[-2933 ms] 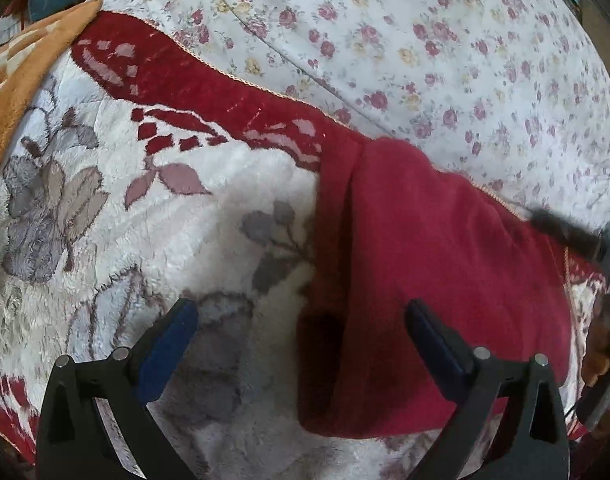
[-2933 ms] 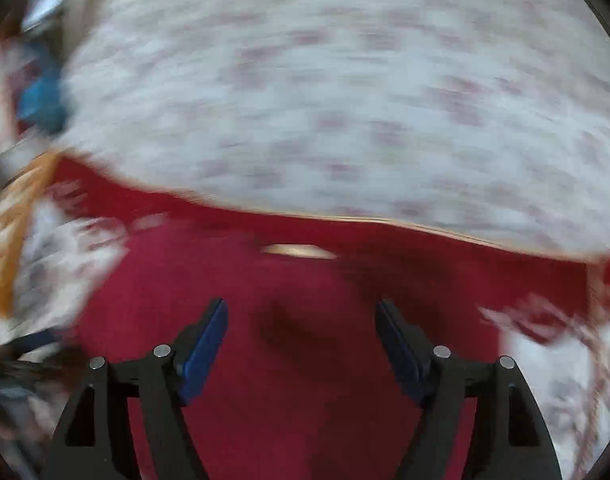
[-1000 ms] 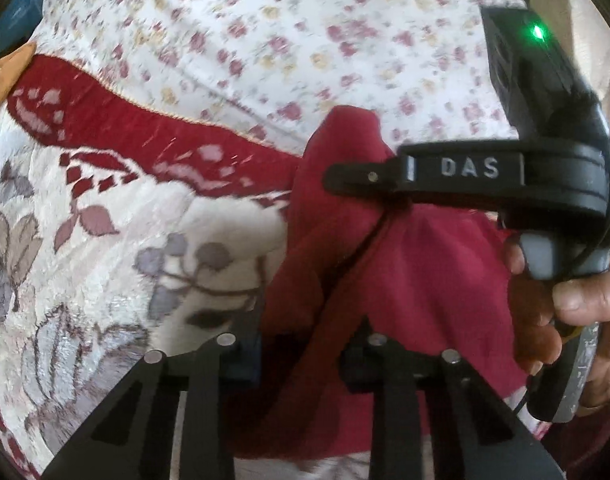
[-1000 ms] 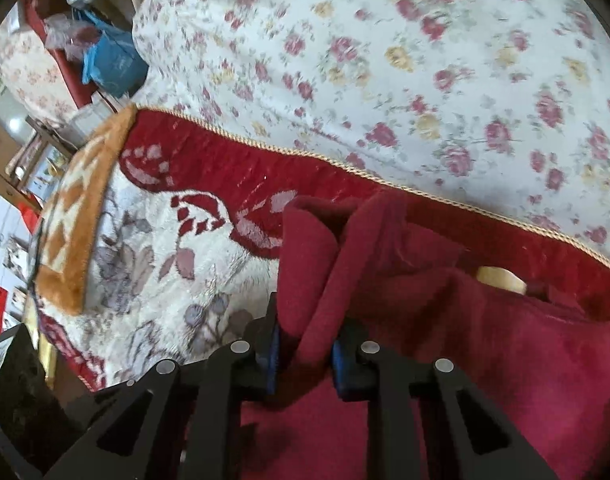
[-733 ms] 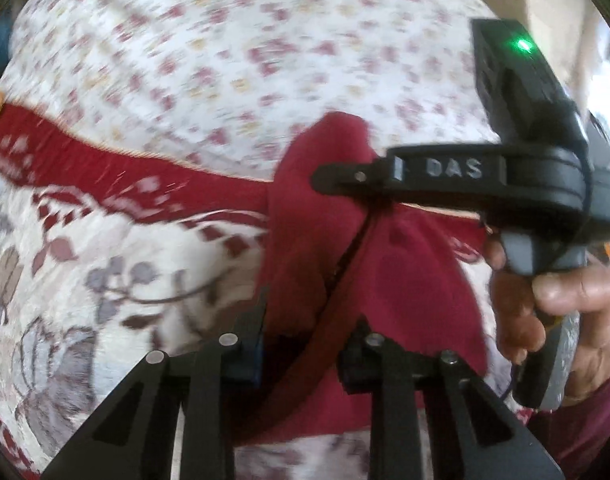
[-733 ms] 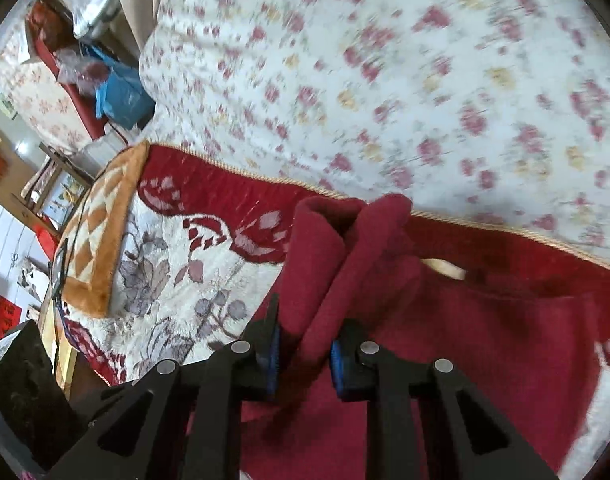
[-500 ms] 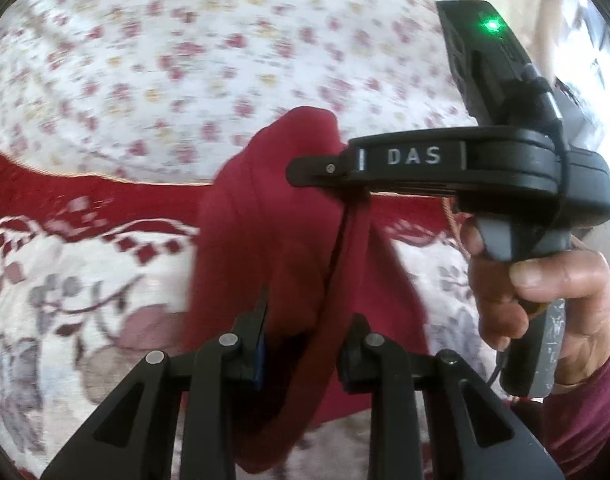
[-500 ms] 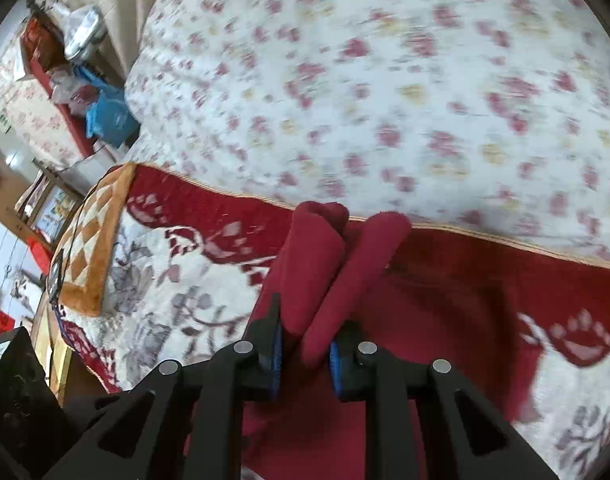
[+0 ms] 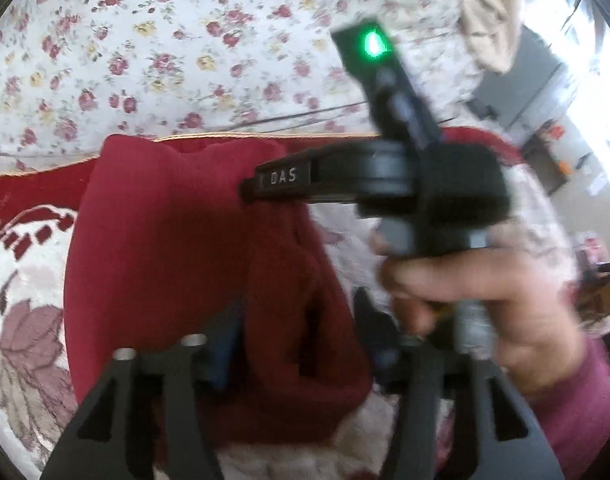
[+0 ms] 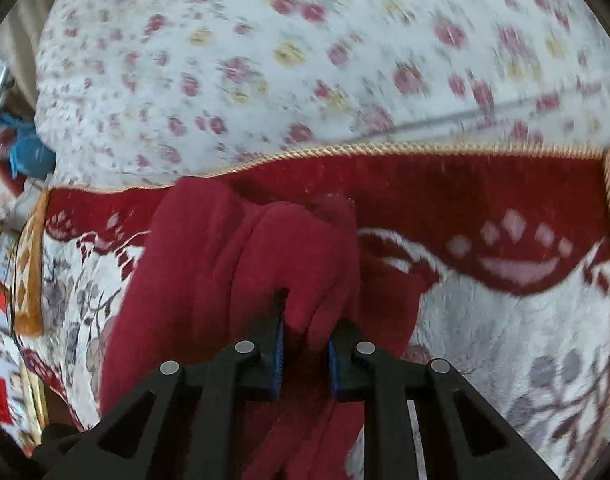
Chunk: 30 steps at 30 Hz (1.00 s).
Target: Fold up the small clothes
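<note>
The left gripper (image 9: 297, 344) has its jaws opening; a fold of the dark red garment (image 9: 177, 248) lies between them, with the right finger standing clear of the cloth and the left finger close against it. Beyond it the garment lies bunched on the plush blanket (image 9: 21, 320), its far edge reaching the blanket's red border with gold cord. To the right in the left wrist view, the right gripper (image 9: 257, 188) reaches in from the side, its tip on the garment's upper right part, carried by a hand (image 9: 477, 300) in a maroon sleeve (image 9: 577, 412); a green light glows on its housing.

Seen from its own camera, the right gripper (image 10: 303, 344) is pressed nearly together, pinching a thick fold of the garment (image 10: 209, 264) between its blue pads (image 10: 279, 344). The garment rises from the jaws in two rolled ridges and trails down to the left over the blanket (image 10: 505, 328). Farther off lies a white quilt with small roses (image 10: 305, 60). At the far left edge, something blue (image 10: 29, 156) sits among blurred clutter; whether it is a bag or a bin cannot be told.
</note>
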{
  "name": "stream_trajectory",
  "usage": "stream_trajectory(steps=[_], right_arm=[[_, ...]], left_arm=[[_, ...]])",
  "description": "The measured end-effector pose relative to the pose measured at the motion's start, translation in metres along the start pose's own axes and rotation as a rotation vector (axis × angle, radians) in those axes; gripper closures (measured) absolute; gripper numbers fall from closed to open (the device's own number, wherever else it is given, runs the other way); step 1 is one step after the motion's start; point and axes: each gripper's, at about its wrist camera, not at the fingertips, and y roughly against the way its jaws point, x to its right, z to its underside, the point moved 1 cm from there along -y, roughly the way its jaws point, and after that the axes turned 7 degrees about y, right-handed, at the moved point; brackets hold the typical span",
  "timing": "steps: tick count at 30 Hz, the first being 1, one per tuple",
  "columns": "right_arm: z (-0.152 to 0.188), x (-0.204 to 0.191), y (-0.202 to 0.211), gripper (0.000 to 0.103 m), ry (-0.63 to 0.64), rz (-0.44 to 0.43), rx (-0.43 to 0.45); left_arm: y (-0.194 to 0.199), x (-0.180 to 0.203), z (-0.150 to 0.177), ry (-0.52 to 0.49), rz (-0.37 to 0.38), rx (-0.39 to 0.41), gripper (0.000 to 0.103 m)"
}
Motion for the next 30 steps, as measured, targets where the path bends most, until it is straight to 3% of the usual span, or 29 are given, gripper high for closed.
stream_trajectory(steps=[2, 4, 7, 10, 12, 13, 14, 18, 21, 25, 30], right_arm=[[0.003, -0.001, 0.015, 0.069, 0.000, 0.000, 0.022], [0.010, -0.012, 0.038, 0.055, 0.042, 0.054, 0.064], [0.029, -0.045, 0.070, 0.054, 0.154, 0.044, 0.119], [0.057, -0.072, 0.077, 0.053, 0.204, 0.056, 0.126], [0.078, -0.081, 0.067, 0.055, 0.263, 0.063, 0.094], [0.086, -0.082, 0.061, 0.067, 0.290, 0.123, 0.071], [0.098, -0.078, 0.054, 0.071, 0.299, 0.181, 0.044], [0.128, -0.055, 0.055, 0.070, 0.219, 0.142, 0.029], [0.123, -0.054, 0.070, 0.067, 0.164, 0.119, 0.064], [0.099, -0.062, 0.085, 0.039, 0.110, 0.121, 0.170], [0.066, -0.072, 0.054, 0.039, 0.157, 0.202, 0.169]], left_arm=[[0.024, -0.006, 0.003, -0.031, -0.020, 0.044, 0.032], [0.051, -0.020, 0.008, -0.066, -0.085, 0.110, 0.029], [0.072, -0.048, 0.016, -0.060, -0.195, 0.160, 0.027], [0.062, -0.079, 0.023, -0.012, -0.293, 0.159, 0.027], [0.055, -0.091, 0.031, 0.011, -0.293, 0.147, 0.027], [0.049, -0.096, 0.036, 0.015, -0.295, 0.130, 0.027], [0.043, -0.099, 0.039, 0.014, -0.301, 0.113, 0.027], [0.031, -0.102, 0.046, 0.006, -0.301, 0.091, 0.023], [0.033, -0.100, 0.045, 0.001, -0.318, 0.108, 0.022], [0.034, -0.101, 0.044, 0.012, -0.323, 0.121, 0.020], [0.031, -0.103, 0.042, 0.016, -0.328, 0.122, 0.016]])
